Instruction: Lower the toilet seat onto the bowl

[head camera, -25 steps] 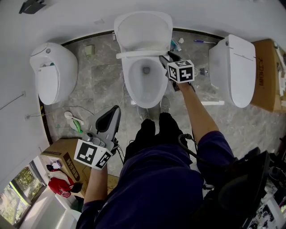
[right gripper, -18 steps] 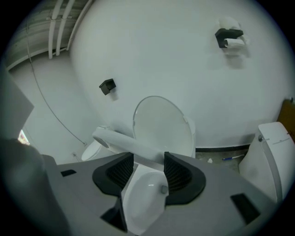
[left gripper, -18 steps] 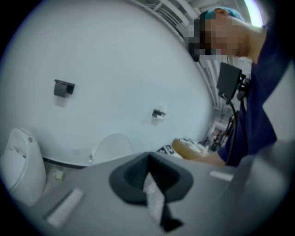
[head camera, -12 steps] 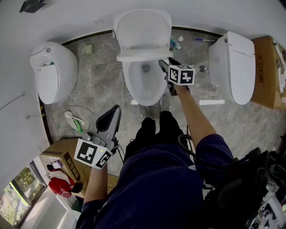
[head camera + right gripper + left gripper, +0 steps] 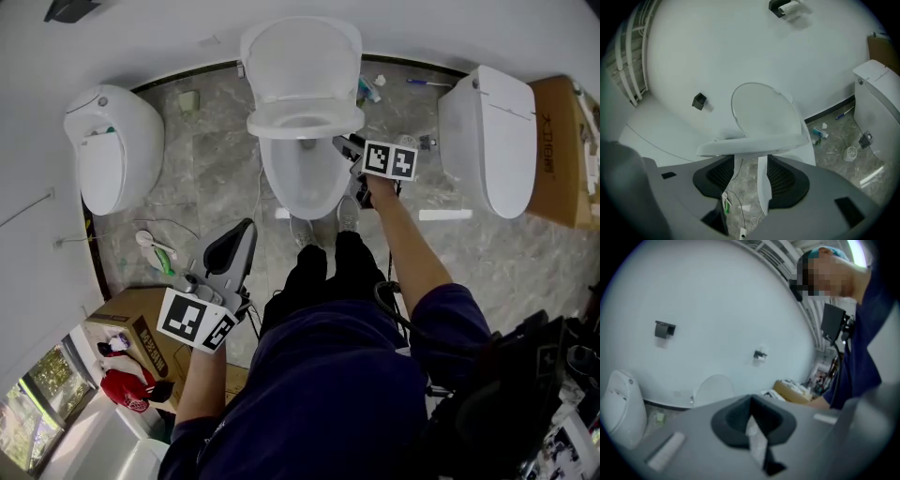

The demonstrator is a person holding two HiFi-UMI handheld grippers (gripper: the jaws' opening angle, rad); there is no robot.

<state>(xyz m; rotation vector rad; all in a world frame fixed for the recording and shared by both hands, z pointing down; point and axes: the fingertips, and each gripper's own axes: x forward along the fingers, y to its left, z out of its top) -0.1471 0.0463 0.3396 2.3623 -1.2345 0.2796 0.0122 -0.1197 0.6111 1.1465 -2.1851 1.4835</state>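
Grey marble floor [image 5: 216, 159] lies round a white bowl [image 5: 300, 187]. The toilet seat [image 5: 305, 122] hangs half lowered over it (the lid [image 5: 300, 61] stands upright behind). The right tongs [image 5: 349, 145] are open, tips at the seat's right edge. The left tongs [image 5: 239, 239] are closed, empty, well apart from the toilet.

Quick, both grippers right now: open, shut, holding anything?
Left gripper: shut, empty.
Right gripper: open, toilet seat at its tips, not clamped.
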